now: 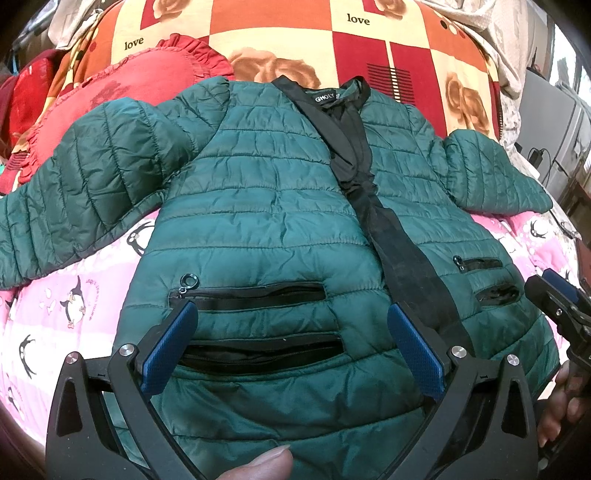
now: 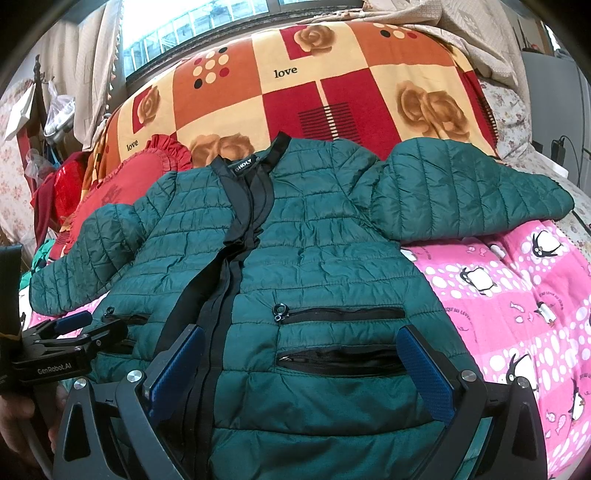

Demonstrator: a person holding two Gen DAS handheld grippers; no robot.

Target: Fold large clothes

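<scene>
1. The dark green quilted puffer jacket (image 1: 258, 206) lies flat, front up, on the pink penguin-print bed sheet (image 2: 517, 295); its hem sits just ahead of both claws and its collar points away from them.
2. Its long axis runs straight away from the claws, sleeves spread to either side.
3. The left claw (image 1: 291, 332) and right claw (image 2: 301, 354) hover over the hem, spread wide, holding nothing; each is nearer its own sleeve.

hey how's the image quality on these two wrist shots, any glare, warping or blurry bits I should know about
Left wrist view: strong fisheye bowing with dark corners; the green jacket is sharp and evenly lit, though a fingertip at the bottom edge is soft. Right wrist view: same barrel warp; the window at the top is blown out, yet the jacket stays clear, with no harsh shadows.
</scene>
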